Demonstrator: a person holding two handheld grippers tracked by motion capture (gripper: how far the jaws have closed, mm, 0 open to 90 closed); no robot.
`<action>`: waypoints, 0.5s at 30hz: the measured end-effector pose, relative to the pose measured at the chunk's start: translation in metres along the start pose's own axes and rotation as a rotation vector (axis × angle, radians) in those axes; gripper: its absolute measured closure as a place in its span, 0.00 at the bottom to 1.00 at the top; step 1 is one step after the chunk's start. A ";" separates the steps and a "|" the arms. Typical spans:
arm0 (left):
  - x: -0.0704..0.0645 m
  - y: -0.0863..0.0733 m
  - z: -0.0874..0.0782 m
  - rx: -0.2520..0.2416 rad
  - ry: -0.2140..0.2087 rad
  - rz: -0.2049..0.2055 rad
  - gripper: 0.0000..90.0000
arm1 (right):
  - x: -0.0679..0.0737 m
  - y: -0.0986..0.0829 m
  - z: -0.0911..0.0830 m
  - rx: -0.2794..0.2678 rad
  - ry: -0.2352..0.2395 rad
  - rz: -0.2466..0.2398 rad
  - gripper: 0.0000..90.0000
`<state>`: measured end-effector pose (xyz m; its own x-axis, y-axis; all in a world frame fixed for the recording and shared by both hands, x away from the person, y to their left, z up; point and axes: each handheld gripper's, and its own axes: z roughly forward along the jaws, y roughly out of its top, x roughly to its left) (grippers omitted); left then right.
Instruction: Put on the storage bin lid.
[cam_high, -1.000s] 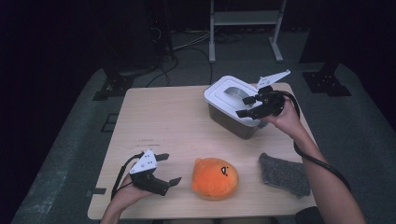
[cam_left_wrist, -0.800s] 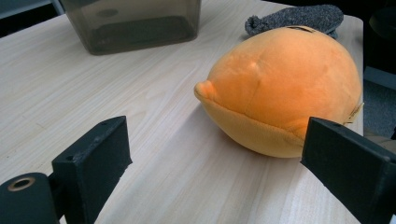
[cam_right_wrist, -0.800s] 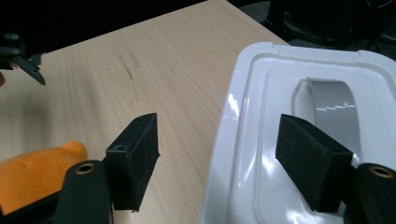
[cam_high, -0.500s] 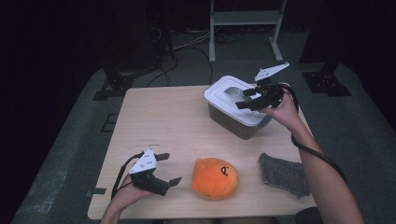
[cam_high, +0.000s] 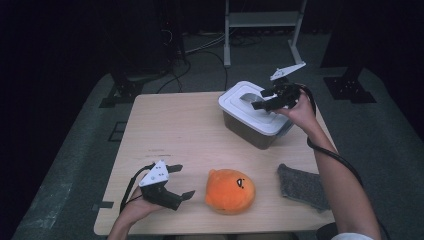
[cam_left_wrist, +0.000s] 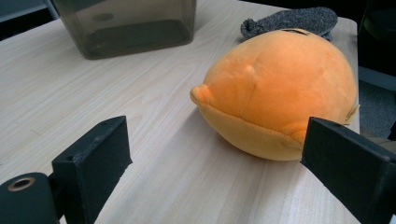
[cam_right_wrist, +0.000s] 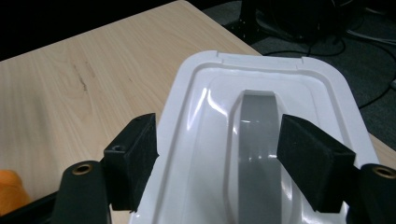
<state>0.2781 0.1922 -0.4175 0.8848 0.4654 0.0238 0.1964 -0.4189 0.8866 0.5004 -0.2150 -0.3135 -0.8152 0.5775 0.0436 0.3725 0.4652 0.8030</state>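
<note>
Hovering right gripper (cam_high: 262, 99), unlabelled white lid (cam_right_wrist: 261, 140)

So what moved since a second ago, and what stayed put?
The right gripper shifted slightly farther along the white lid of the box; its jaws are open, gripping nothing. The left gripper, orange plush toy and grey cloth stayed put.
</note>
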 end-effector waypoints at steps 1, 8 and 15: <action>0.000 0.000 0.000 -0.003 0.000 0.001 0.08 | -0.002 0.000 0.002 0.004 -0.006 0.001 0.31; 0.001 -0.002 0.002 0.000 -0.005 -0.004 0.08 | -0.013 -0.001 0.014 0.023 -0.032 0.023 0.31; 0.001 -0.003 0.002 0.008 -0.008 0.004 0.08 | -0.019 -0.003 0.028 0.049 -0.059 0.041 0.38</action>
<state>0.2792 0.1923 -0.4208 0.8889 0.4574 0.0235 0.1962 -0.4266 0.8829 0.5275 -0.2089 -0.3336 -0.7719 0.6345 0.0398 0.4275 0.4717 0.7712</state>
